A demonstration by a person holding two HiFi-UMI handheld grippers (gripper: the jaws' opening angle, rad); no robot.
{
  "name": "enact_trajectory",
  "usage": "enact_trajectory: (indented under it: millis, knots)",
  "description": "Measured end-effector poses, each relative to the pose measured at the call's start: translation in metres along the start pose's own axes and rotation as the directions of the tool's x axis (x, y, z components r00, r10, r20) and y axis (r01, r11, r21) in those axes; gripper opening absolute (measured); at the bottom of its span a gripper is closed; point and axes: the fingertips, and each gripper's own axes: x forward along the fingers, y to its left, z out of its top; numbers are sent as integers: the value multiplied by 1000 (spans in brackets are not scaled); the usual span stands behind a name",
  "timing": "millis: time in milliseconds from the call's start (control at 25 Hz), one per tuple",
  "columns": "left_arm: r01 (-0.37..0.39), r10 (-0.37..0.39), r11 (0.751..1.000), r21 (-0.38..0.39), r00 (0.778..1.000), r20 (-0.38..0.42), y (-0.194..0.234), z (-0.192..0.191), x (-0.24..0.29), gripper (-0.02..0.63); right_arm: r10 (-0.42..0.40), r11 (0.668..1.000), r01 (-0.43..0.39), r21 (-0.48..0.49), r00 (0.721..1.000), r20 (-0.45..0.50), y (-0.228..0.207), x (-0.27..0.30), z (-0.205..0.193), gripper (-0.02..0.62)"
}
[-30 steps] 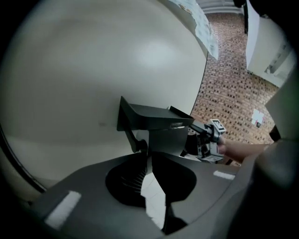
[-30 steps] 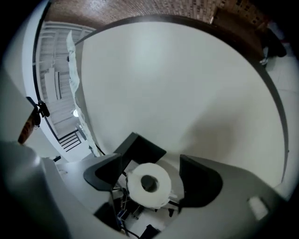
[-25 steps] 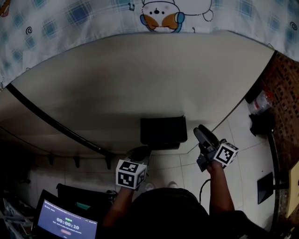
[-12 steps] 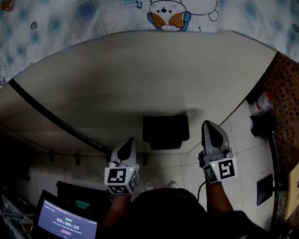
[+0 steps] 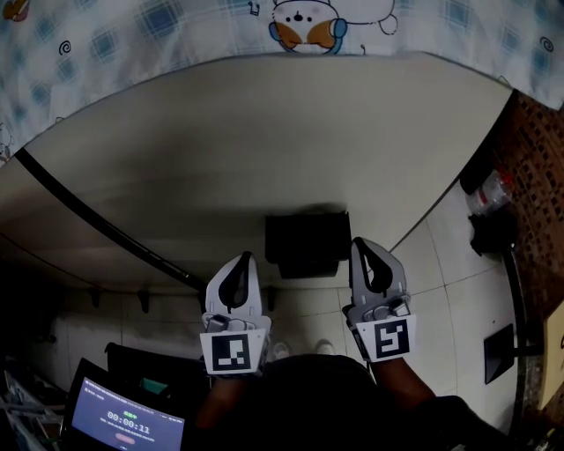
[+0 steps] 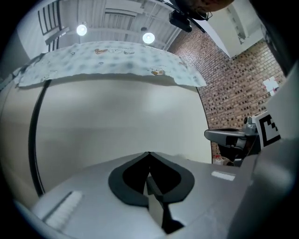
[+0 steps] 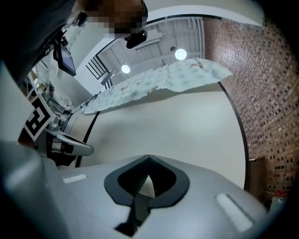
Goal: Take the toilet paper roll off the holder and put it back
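A black box-shaped holder is fixed to the pale wall. No toilet paper roll shows in any view. My left gripper stands upright just left of and below the holder, its jaws shut with nothing between them. My right gripper stands upright beside the holder's right edge, also shut and empty. Each gripper shows at the edge of the other's view: the right gripper and the left gripper.
A patterned cloth with a cartoon animal hangs above the wall. A black pipe runs diagonally at left. Brick wall and dark fittings are at right. A laptop screen glows at lower left.
Both grippers turned upright and now point at the wall side by side. The right gripper moved left, close to the holder's right edge. The left one shifted slightly right.
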Motion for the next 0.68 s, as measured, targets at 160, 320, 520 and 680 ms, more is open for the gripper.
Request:
enact_trajectory:
  millis: [160, 320, 520, 680]
  knots:
    - [6, -6, 1000, -1, 1000, -19, -3, -7, -1, 18, -16, 1000, 16, -1, 1000, -1, -4, -3, 1, 2]
    - [4, -4, 1000, 2, 1000, -26, -3, -11, 0, 17, -19, 1000, 19, -4, 1000, -5, -5, -4, 0, 2]
    - [6, -6, 1000, -6, 999, -37, -5, -15, 0, 17, -13, 1000, 13, -12, 1000, -10, -2, -5, -2, 2]
    - [13, -13, 1000, -5, 999, -39, -7, -17, 1, 18, -15, 1000, 15, -14, 1000, -25, -3, -7, -7, 2]
